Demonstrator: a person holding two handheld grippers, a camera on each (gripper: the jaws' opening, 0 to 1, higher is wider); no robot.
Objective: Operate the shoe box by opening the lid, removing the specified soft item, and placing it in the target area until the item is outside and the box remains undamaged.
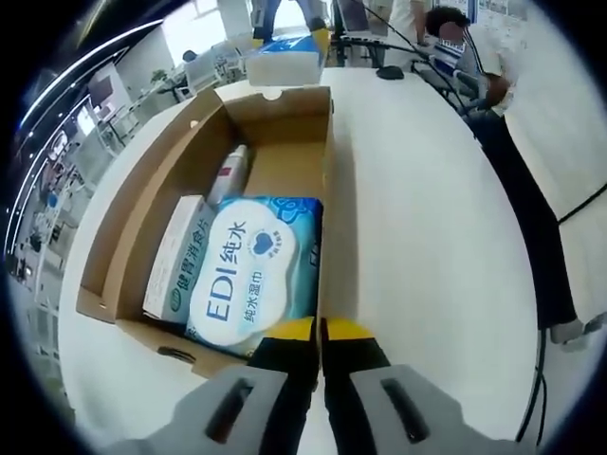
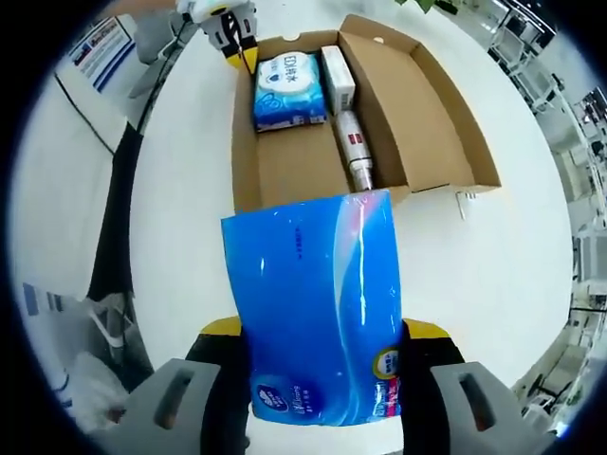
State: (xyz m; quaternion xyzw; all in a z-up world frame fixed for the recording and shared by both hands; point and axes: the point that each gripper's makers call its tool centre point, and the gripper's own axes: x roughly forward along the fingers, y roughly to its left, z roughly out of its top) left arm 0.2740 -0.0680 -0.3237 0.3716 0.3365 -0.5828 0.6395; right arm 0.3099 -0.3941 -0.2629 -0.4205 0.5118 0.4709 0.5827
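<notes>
Right gripper view: my right gripper (image 2: 322, 384) is clamped on the blue soft pack (image 2: 318, 303), jaws pressing its two long sides near the lower end; the pack is held up outside the shoe box (image 2: 251, 156), above the white worktop (image 2: 180, 180) and hiding the near end of the box. The lid is folded open to one side. Still in the box: a wet-wipes pack (image 2: 287, 90), a white carton (image 2: 336, 78) and a slim tube (image 2: 354, 147). My left gripper (image 2: 239, 43) sits at the far end wall of the box. Left gripper view: left gripper (image 1: 318, 336), jaws closed together with nothing visible between them, tips right at the box's near wall beside the wet-wipes pack (image 1: 251, 275); the carton (image 1: 175, 258) lies alongside. Judgement: the blue pack looks light, glossy film over a compressible filling, so it should yield under squeeze and could slide if the hold loosens. The side hold across its width seems sound; I would keep it low over the worktop when setting it down, well apart from the cardboard walls
</notes>
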